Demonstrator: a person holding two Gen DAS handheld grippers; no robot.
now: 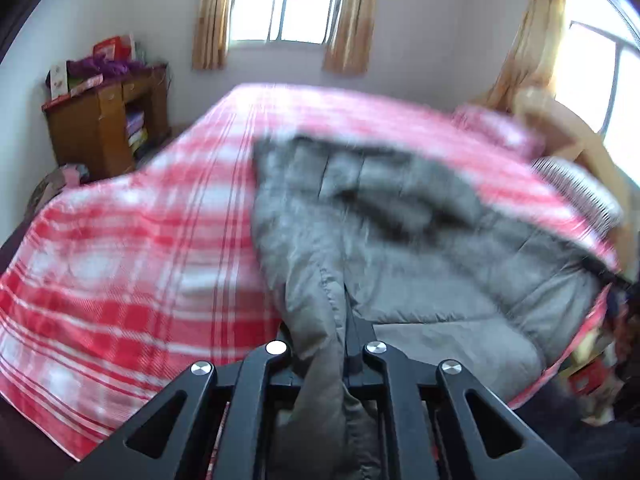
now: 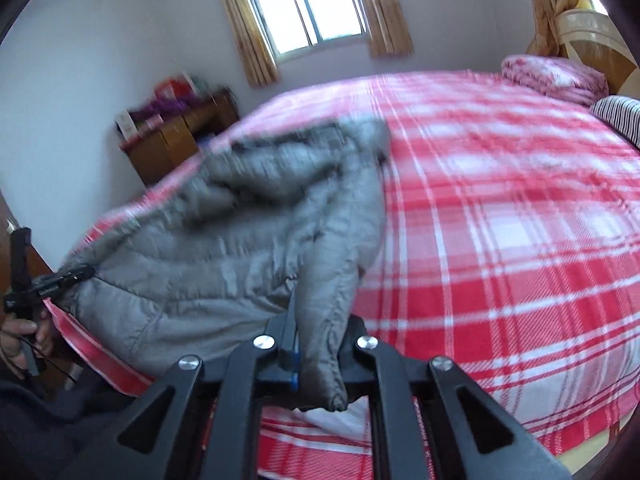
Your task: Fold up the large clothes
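- Big grey puffer jacket is sprawled on the near side of the bed with the red plaid sheet, most of it lying flat and stretching away toward the far window.
- Left gripper has its fingers pinched narrow on a bunched fold of the jacket's near edge; the fabric runs right back between them.
- Right gripper does the same on another near-edge piece, so both hands hold the near hem and the jacket's bulk lies ahead of both.
- Its long axis looks near-to-far, so the fold probably goes forward over the far half.
- Both views are motion-blurred, and the sleeves and collar are hard to pick out. The left fingertips are buried in fabric.
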